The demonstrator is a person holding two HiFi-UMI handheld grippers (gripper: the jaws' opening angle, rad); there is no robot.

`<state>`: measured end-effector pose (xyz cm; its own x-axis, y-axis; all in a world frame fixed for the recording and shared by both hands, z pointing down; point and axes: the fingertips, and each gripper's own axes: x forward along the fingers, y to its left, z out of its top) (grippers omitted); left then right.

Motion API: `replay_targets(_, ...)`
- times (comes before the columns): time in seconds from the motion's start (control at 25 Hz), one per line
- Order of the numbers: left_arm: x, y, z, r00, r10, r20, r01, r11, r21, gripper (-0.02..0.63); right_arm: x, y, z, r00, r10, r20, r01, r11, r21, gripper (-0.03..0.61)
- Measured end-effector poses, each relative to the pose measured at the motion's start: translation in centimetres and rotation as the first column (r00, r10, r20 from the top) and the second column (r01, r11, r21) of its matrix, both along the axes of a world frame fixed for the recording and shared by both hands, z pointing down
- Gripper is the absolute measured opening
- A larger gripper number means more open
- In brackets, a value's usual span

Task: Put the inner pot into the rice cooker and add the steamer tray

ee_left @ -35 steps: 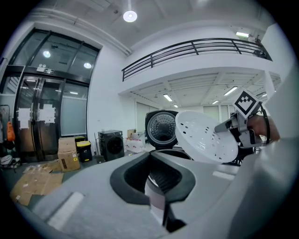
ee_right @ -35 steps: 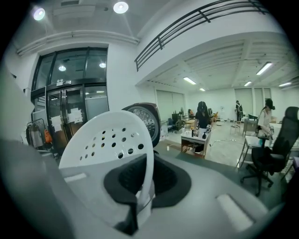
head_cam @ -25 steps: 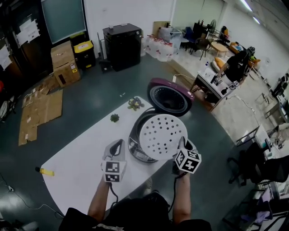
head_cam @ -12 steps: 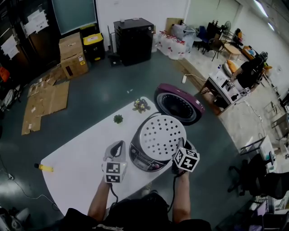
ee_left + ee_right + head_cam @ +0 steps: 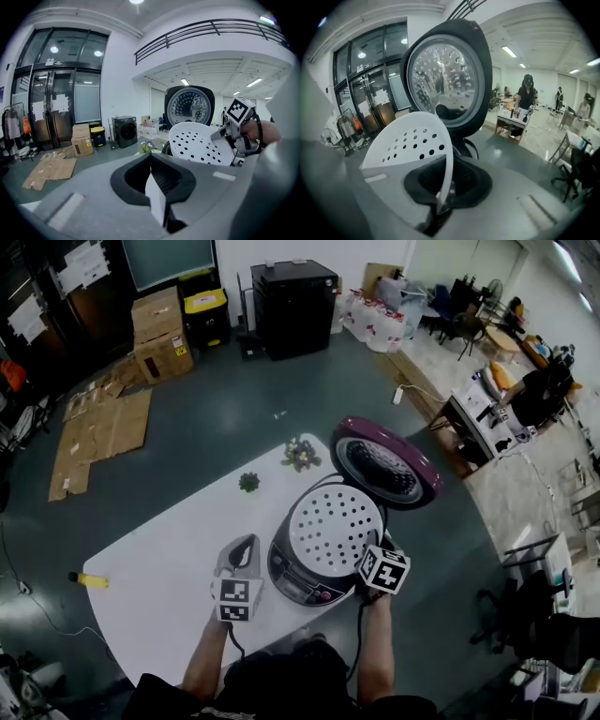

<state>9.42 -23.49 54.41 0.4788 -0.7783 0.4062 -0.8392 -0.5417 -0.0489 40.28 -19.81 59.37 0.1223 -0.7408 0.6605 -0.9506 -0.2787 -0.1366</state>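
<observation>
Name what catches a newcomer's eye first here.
The white perforated steamer tray, pinched at its rim by the right tool, hangs over the rice cooker on the white table. Behind it, the cooker's purple lid stands open.

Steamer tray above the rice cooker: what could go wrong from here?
1. The right gripper pinches the steamer tray only at its rim, so it may tip or slip out.
2. The tray looks tilted over the rice cooker, so it might seat crooked.
</observation>
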Motion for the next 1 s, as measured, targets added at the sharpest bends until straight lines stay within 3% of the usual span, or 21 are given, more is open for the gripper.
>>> replay_targets(0.6,-0.4,-1.0,1.5,0.999,-0.032,0.007,0.033,0.999,-0.035,0.011,0.1,0.2,4.0,0.999,0.003,0.045,0.005,0.985,-0.175,0.025)
replay_targets(1.0,-0.7,-0.7,2.0,1.000,-0.025,0.001,0.025,0.999,-0.039,0.011,-0.5,0.0,4.3,1.000,-0.009,0.027,0.014,0.981,-0.196,0.025)
